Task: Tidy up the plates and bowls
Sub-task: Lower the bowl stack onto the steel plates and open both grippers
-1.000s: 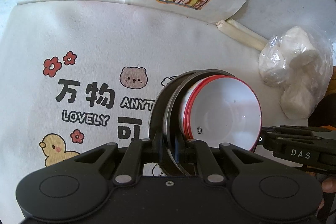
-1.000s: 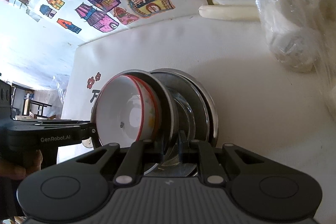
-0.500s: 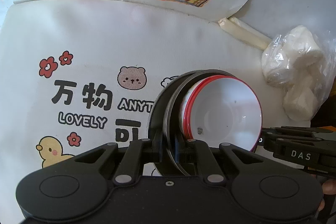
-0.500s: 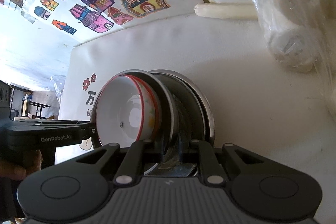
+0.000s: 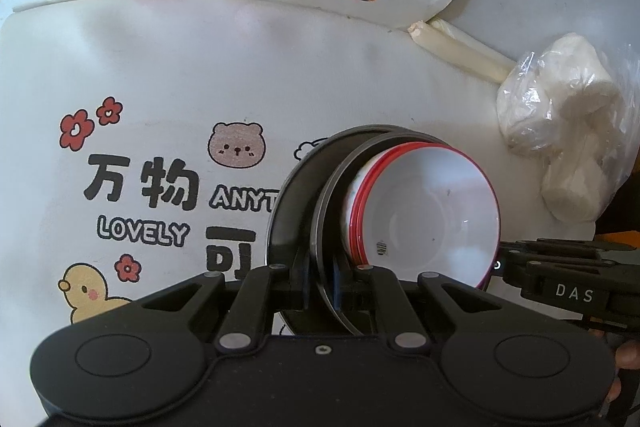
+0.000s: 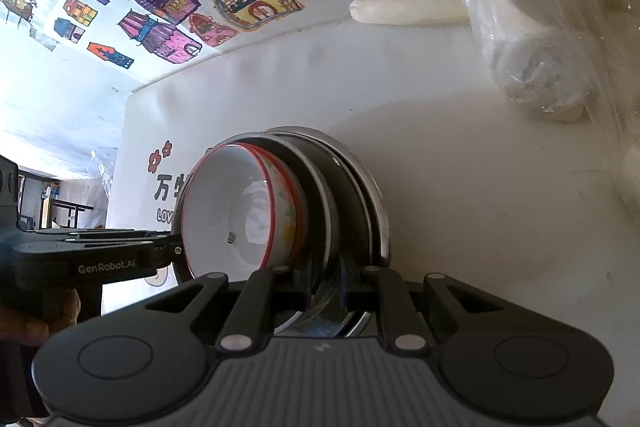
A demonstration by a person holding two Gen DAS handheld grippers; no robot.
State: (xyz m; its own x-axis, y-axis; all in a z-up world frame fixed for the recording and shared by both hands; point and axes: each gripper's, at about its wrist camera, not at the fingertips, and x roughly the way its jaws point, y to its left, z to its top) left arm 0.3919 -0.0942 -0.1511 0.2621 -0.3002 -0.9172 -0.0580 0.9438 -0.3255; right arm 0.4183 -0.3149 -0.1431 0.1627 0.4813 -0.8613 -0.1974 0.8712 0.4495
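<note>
Left wrist view, stack: red-rimmed white bowl (image 5: 428, 211), empty, nests in two metal plates (image 5: 320, 211).
Left gripper (image 5: 320, 291): clenched on the plates' rim at 6 o'clock.
Hidden: plate bottoms.
Right wrist view, right gripper (image 6: 325, 287): clamps the opposite rim.
Cloth (image 6: 460, 167): beneath the stack.
</note>
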